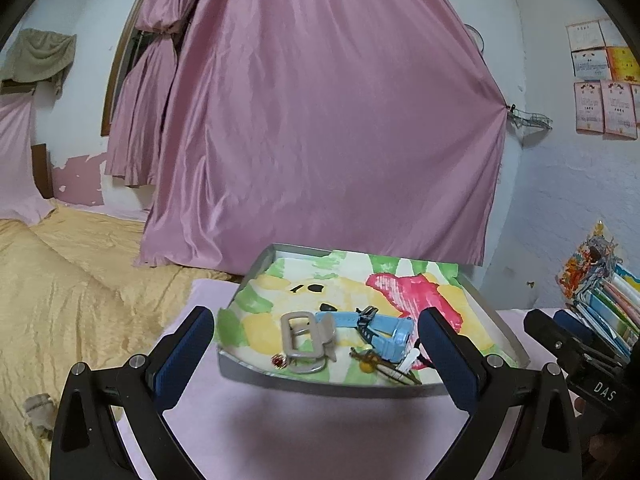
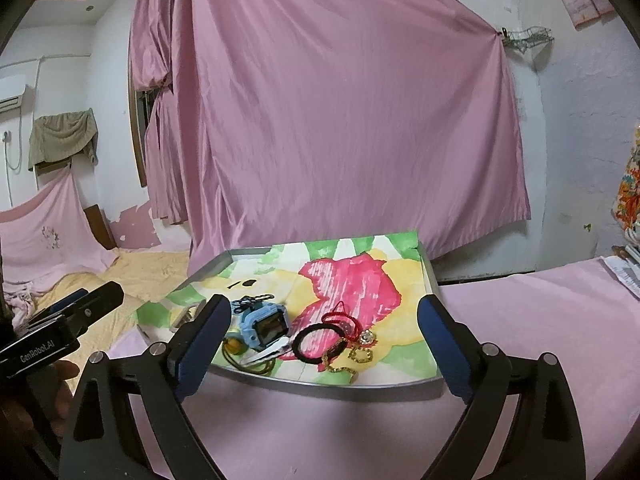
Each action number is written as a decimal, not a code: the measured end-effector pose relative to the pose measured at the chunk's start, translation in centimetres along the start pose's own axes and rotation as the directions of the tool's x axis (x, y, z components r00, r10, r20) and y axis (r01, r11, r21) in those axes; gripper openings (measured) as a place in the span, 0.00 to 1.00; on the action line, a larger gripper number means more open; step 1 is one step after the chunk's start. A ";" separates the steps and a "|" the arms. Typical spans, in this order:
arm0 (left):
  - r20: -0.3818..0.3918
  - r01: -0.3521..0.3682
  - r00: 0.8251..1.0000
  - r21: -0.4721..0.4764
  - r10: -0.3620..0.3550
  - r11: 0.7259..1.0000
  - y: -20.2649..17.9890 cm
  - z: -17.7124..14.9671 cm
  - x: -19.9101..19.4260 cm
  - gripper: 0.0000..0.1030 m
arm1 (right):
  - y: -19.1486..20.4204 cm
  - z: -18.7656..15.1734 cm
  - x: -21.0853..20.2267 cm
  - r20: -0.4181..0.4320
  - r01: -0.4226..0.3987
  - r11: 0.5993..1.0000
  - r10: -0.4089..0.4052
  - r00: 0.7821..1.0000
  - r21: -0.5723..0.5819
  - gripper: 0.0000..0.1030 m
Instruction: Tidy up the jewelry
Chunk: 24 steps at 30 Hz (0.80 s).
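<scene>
A metal tray (image 1: 320,385) (image 2: 340,393) lined with painted paper sits on the pink-covered table. In it lie a beige hair claw (image 1: 306,340), a blue watch (image 1: 384,330) (image 2: 264,322), a yellow bead pendant (image 1: 366,365), a white clip (image 2: 272,350), a black hair tie (image 2: 320,344), a red string bracelet (image 2: 344,318) and gold chain pieces (image 2: 340,370). My left gripper (image 1: 317,318) stands open in front of the tray's near edge, nothing between its fingers. My right gripper (image 2: 326,304) is open too, held short of the tray and empty.
A pink curtain (image 1: 328,120) hangs close behind the tray. A bed with a yellow cover (image 1: 72,288) lies to the left. Stacked books and papers (image 1: 608,304) stand at the table's right. Bare pink tabletop (image 2: 540,340) stretches right of the tray.
</scene>
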State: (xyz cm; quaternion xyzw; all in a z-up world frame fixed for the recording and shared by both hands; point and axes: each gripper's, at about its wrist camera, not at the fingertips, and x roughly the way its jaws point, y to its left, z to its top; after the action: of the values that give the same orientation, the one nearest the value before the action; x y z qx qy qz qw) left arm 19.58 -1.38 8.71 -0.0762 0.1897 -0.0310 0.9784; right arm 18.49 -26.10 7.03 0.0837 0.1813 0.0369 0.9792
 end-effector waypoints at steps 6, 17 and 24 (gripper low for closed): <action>0.023 -0.022 0.999 0.000 0.022 1.000 0.7 -0.7 -2.1 0.99 | 0.8 -0.5 -2.6 0.046 0.004 1.000 -0.003 0.999 -0.018 0.91; 0.056 -0.038 0.998 0.006 0.037 0.999 1.6 -2.6 -6.7 0.99 | 1.7 -2.5 -8.3 0.076 0.021 0.999 -0.018 0.997 -0.038 0.92; 0.070 -0.050 0.996 0.013 0.049 0.999 2.3 -4.7 -9.8 0.99 | 2.1 -4.3 -11.9 0.102 0.026 0.999 -0.021 0.995 -0.046 0.92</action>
State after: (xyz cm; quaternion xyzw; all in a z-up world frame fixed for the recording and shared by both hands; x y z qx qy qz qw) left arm 8.86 1.08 7.65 -0.0655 0.1571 -0.0053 0.9854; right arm 5.78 -24.61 7.62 0.0603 0.1314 0.0253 0.9892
